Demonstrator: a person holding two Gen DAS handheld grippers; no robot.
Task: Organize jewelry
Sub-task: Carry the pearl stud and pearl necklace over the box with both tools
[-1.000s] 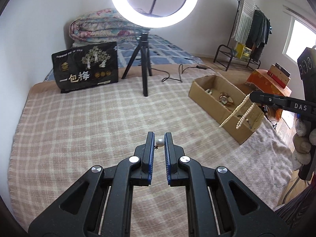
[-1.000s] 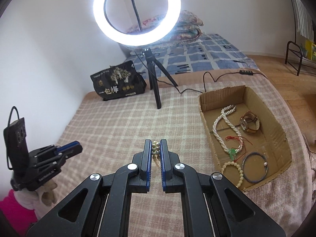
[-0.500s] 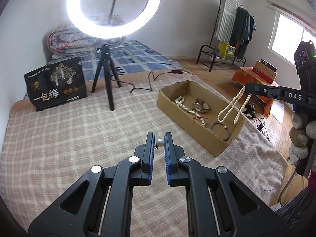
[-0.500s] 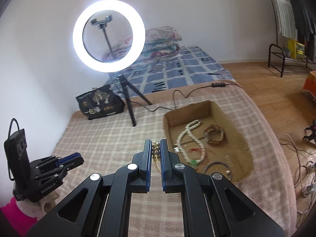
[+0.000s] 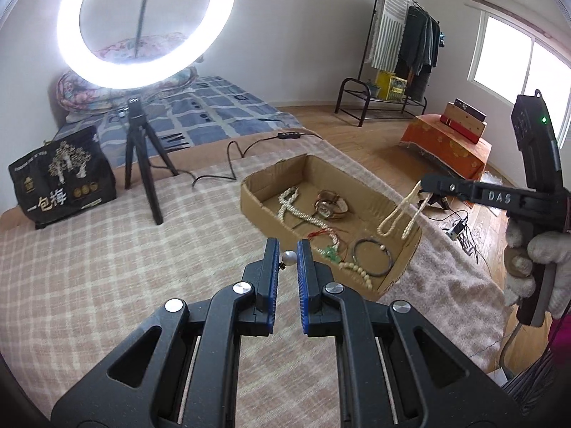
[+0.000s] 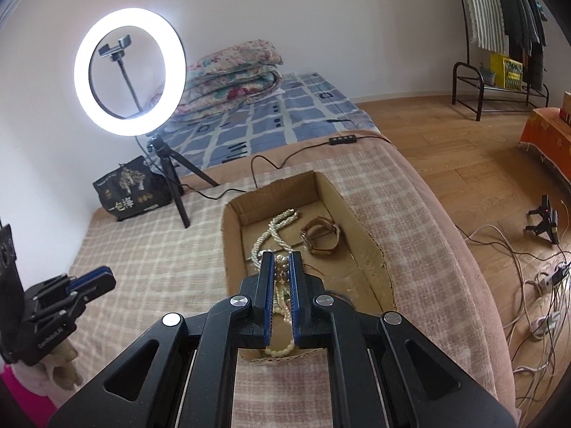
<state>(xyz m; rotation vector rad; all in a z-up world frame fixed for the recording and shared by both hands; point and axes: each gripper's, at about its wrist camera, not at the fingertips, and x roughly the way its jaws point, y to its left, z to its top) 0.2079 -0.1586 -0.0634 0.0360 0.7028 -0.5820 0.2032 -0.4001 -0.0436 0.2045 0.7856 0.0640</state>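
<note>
**Jewellery lot: two clamped pieces, one open carton**

Left wrist view. One left gripper point(image 5: 287, 249), black with blue ribbed pads, clenched on a single round pearl earring point(image 5: 289, 257) at its fingertips, above the checked beige blanket point(image 5: 107, 267). One shallow cardboard box point(image 5: 403, 253), rectangular, open-topped, lies just beyond and to the right. In it: one long white pearl necklace point(image 5: 289, 203), one brown-strapped wristwatch point(image 5: 330, 207), one red cord with green pendant point(image 5: 330, 251), one dark bangle point(image 5: 373, 258), one cream bead bracelet point(image 5: 357, 271). At right, one gloved hand point(image 5: 542, 260) holds the right gripper point(image 5: 426, 183), from whose tips a looped pearl strand point(image 5: 399, 215) hangs above the box's right wall. Far left: one lit ring light point(image 5: 146, 25) on a black tripod, one black printed bag point(image 5: 60, 185).

Right wrist view. One right gripper point(image 6: 282, 267), pads clamped on the bead strand point(image 6: 281, 274), above the near half of the cardboard box point(image 6: 357, 235); its fingers hide much of the box's near contents. Visible beyond: pearl necklace point(image 6: 278, 228) and wristwatch point(image 6: 319, 237). The left gripper point(image 6: 96, 280) shows at left, well apart; from here its hold cannot be told. Folded floral quilts point(image 6: 232, 75) lie far back, and loose cables point(image 6: 535, 285) trail over the wooden floor at right.
</note>
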